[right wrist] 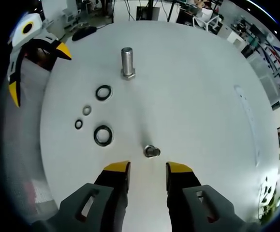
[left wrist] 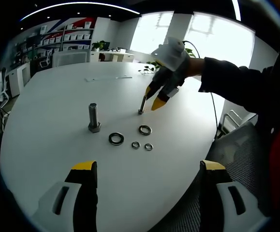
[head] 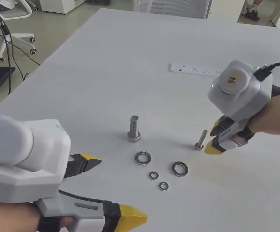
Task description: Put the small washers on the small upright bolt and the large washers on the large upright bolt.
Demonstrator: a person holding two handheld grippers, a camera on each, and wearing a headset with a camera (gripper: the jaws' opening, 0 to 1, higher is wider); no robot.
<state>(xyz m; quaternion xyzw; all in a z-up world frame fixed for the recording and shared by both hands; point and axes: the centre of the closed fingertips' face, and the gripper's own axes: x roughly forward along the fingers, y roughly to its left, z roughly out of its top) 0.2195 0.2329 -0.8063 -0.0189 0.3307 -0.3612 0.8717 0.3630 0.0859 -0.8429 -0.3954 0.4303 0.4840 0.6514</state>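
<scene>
Washers (head: 143, 158): two large, two small, flat and apart at mid-desk (head: 106, 72). Large bolt (head: 134, 128) upright just behind them; small bolt (head: 201, 139) upright toward the right edge. Right gripper (head: 216, 140) just beside small bolt, jaws narrowly parted, empty. Left gripper (head: 115, 189) near the front edge, jaws spread wide.

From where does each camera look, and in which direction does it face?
Head view: on the headset, forward and down at the large bolt, small bolt and four washers; left tongs and right tongs show.
Left gripper view: on the left tongs, facing across the table to the bolts; open jaws below, a sleeve at right.
Right gripper view: on the right tongs, looking down on the small bolt, ahead of its jaws.
Shared: both gripper views show the washers and the opposite tongs.
</scene>
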